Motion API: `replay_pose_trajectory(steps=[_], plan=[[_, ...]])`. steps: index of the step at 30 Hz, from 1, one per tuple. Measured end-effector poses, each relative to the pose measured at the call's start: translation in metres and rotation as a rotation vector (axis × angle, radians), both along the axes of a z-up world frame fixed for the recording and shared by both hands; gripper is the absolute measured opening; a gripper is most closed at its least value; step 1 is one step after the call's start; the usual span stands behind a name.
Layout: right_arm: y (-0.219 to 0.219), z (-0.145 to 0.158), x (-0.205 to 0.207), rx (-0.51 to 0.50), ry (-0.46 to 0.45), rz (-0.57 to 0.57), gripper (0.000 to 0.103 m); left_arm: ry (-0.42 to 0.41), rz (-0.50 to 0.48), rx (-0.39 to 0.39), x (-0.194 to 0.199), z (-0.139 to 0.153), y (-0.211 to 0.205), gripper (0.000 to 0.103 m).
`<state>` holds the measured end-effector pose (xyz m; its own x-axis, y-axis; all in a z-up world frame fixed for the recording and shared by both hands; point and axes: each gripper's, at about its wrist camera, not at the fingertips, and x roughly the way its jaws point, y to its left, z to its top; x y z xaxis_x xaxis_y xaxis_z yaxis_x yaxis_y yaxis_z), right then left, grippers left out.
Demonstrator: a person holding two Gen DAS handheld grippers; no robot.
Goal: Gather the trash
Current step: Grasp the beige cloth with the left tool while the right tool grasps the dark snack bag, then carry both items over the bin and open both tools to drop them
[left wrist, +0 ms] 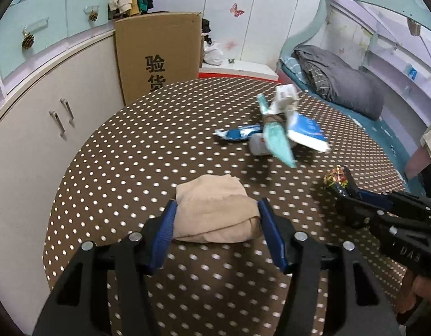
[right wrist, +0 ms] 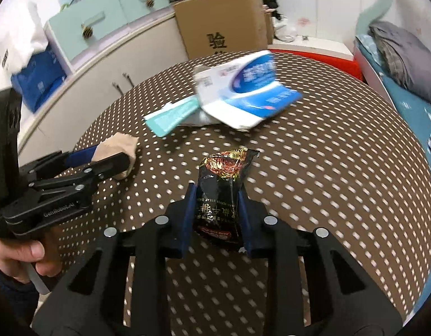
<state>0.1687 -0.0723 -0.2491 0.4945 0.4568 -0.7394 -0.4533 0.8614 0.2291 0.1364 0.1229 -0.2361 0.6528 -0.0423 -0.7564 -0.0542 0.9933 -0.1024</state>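
Black wrapper (right wrist: 219, 196) clamped in right gripper (right wrist: 217, 196).

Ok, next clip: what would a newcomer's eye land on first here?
Probably the two loaded tools over the brown polka-dot table: the left tool clamps a folded beige cloth and the right tool grips a black snack wrapper. Next, the blurry heap of blue-white and teal packaging near the table's far side.

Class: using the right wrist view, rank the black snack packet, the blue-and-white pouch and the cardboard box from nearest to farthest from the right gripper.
1. Black snack packet: between the right gripper's fingers.
2. Blue-and-white pouch: mid-table, ahead.
3. Cardboard box: beyond the table's far edge.
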Motion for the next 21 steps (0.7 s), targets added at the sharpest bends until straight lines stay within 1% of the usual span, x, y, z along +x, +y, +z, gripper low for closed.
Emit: replay_pose_trajectory(steps=[4,12,21], plan=[[-0.035,0.014,-0.006,0.049,-0.019,-0.061,0.029,-0.023,-0.033,-0.011,-0.006,0.013,-0.018,0.058],[-0.101,0.052,-0.016,0.150,-0.093,-0.176,0.029,-0.096,-0.115,-0.016,-0.015,0.049,-0.066,0.058],[-0.185,0.084,-0.025,0.226,-0.175,-0.314,0.029,-0.180,-0.223,-0.033,-0.002,0.089,-0.122,0.058]])
